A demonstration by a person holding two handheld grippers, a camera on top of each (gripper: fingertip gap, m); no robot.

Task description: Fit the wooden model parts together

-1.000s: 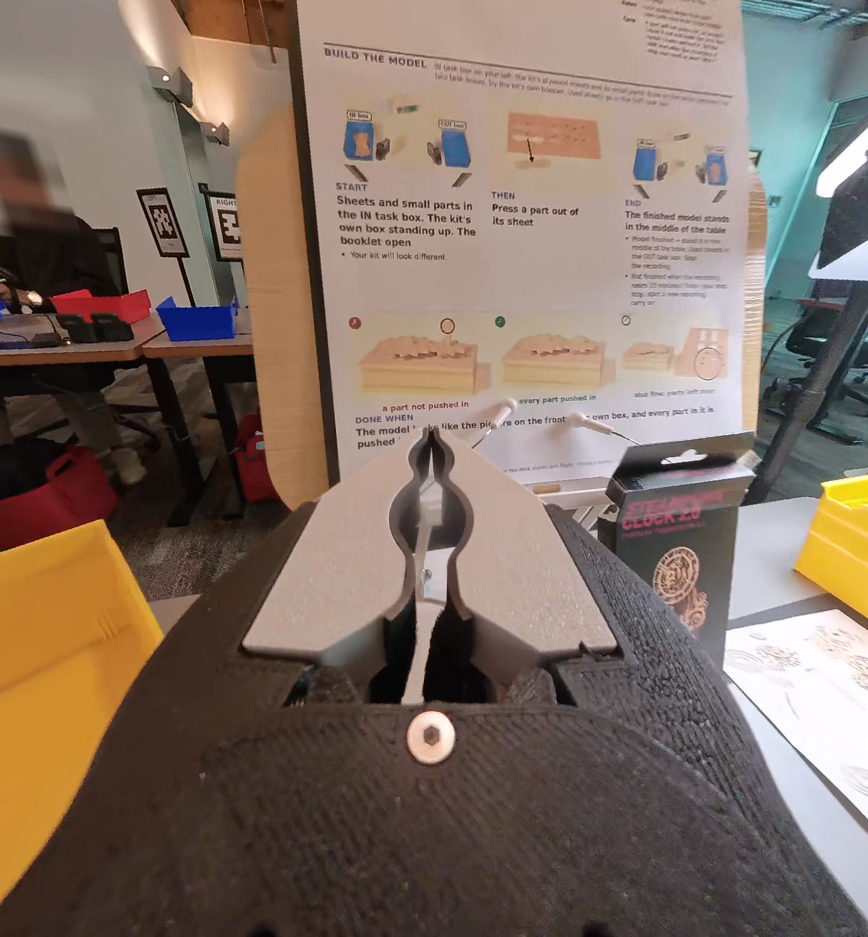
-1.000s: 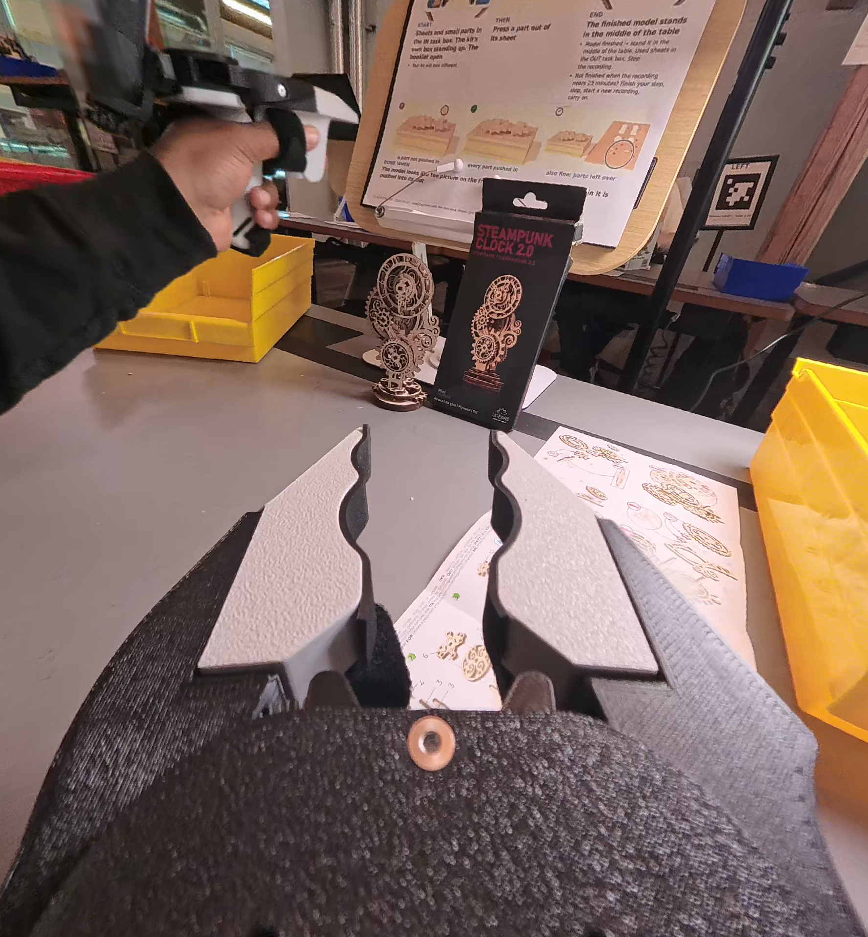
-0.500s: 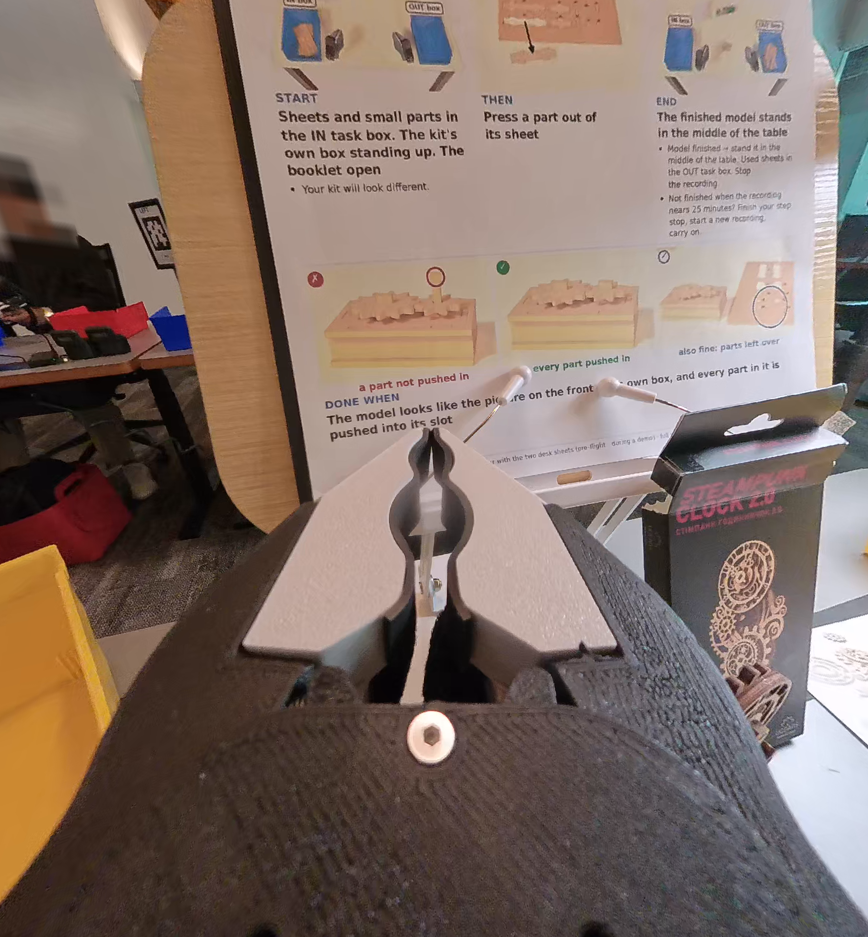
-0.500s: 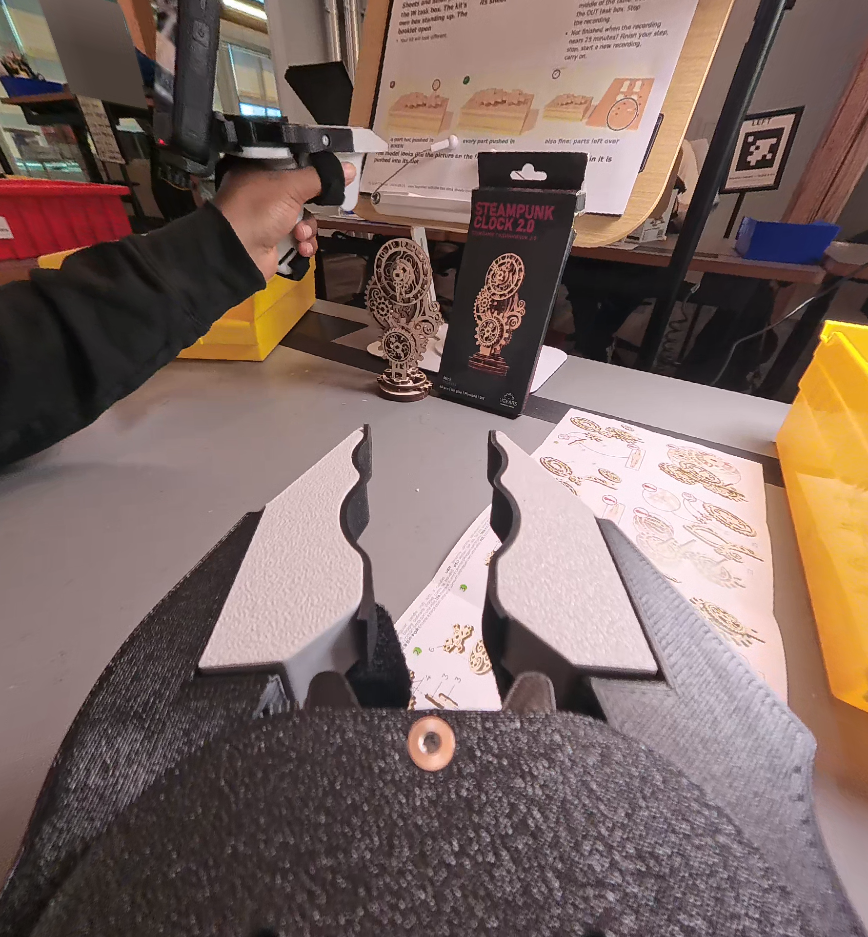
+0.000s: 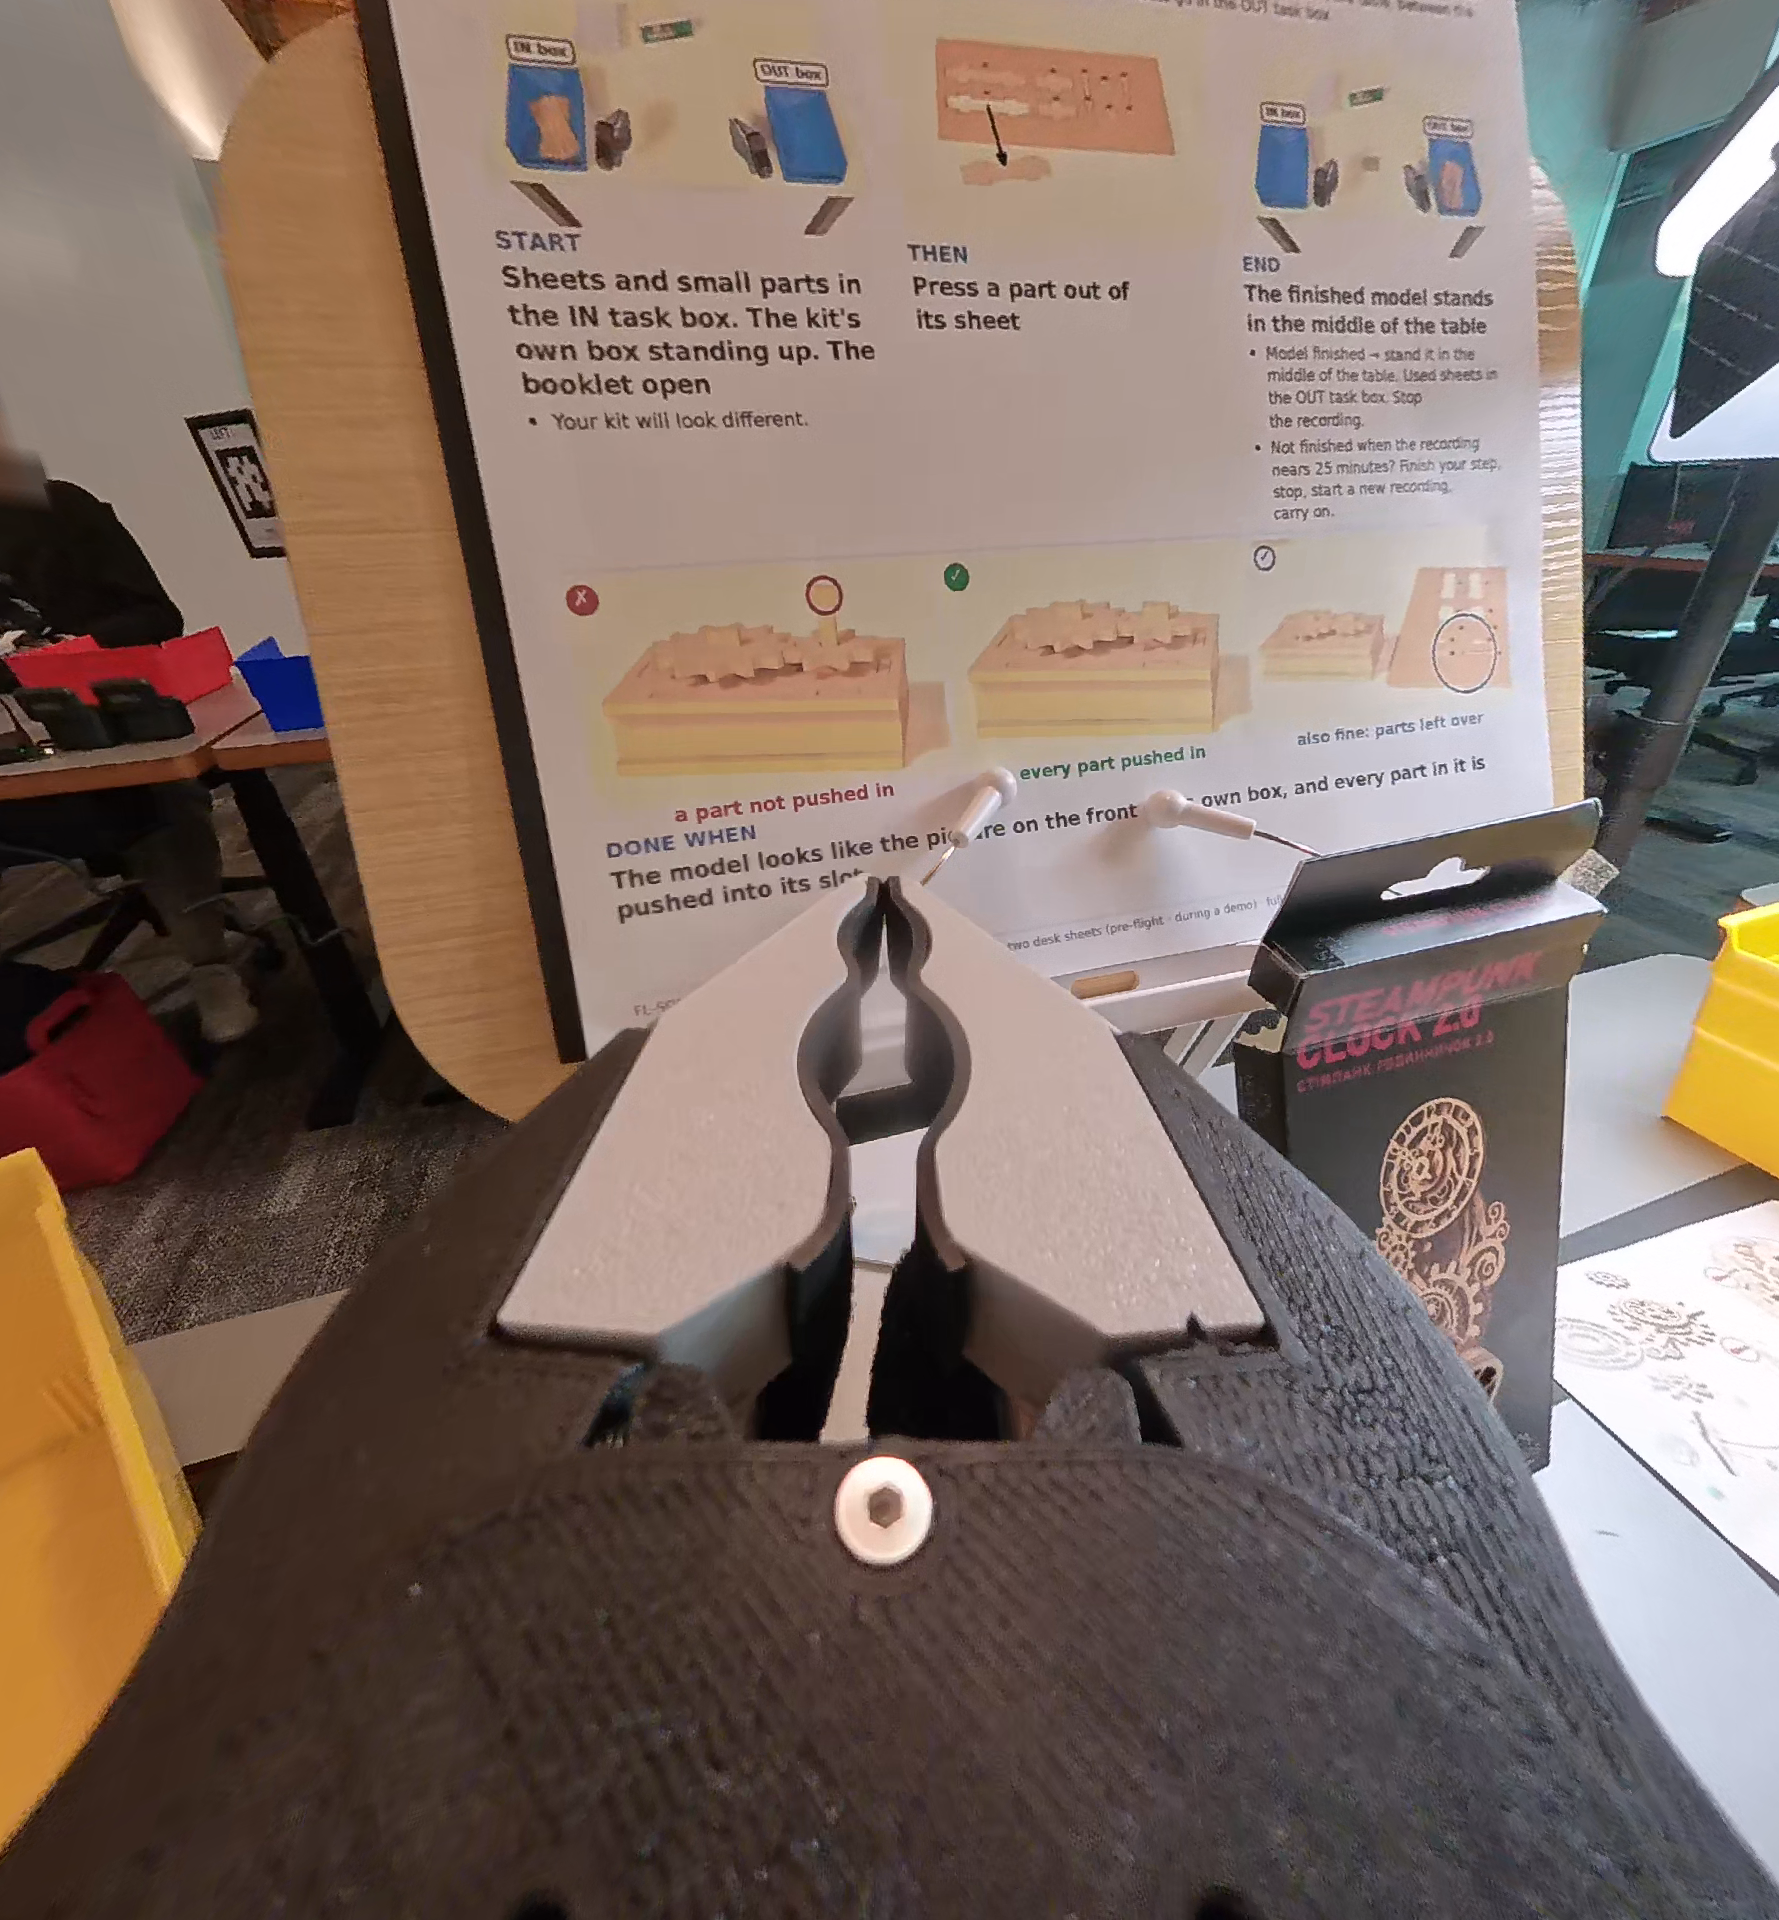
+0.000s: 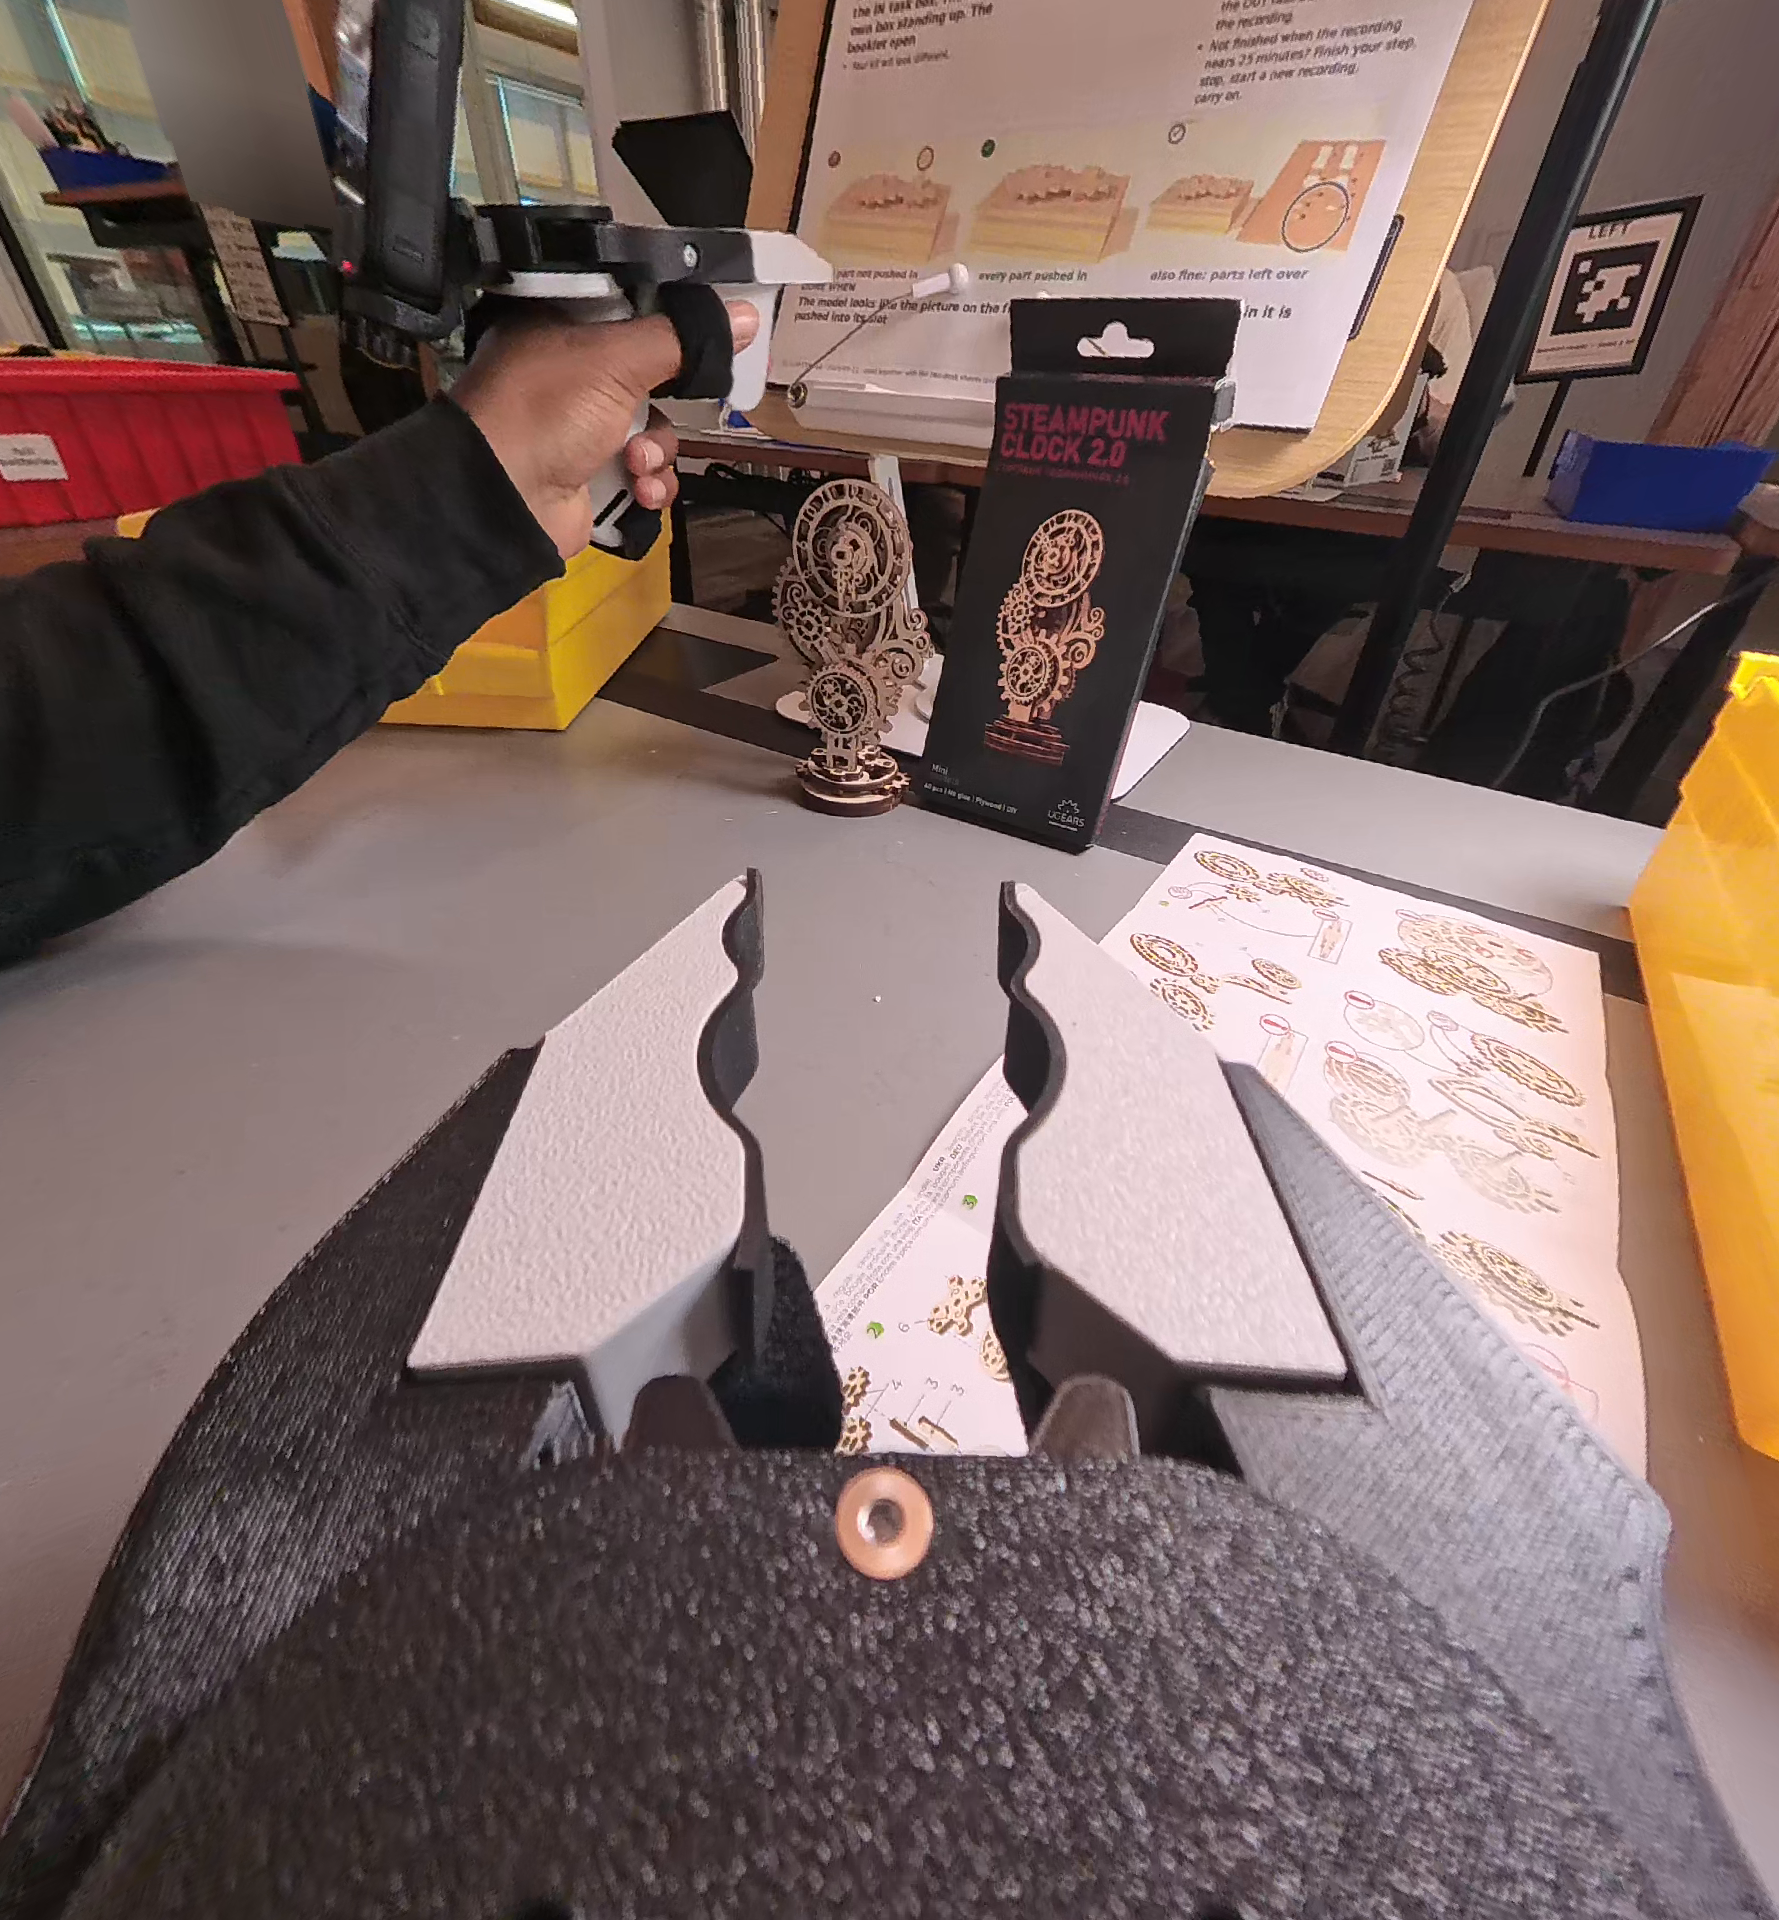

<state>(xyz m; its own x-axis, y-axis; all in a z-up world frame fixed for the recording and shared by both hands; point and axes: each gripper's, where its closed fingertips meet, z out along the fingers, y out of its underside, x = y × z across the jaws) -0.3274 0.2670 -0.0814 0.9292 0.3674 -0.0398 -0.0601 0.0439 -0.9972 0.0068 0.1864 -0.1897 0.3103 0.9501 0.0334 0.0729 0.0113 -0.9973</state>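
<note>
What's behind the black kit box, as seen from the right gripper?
A flat white base plate sticks out behind the black kit box, with the wooden instruction board farther back above it. The wooden clock model stands beside it, left. The box hides the plate's middle.

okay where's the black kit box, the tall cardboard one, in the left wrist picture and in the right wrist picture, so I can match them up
Left wrist view: the black kit box stands at the right, just past the shut left gripper.
Right wrist view: the same box stands upright at top centre, beyond the open right gripper, right of the wooden clock model.
Shared landmark: the instruction board behind the box.
</note>
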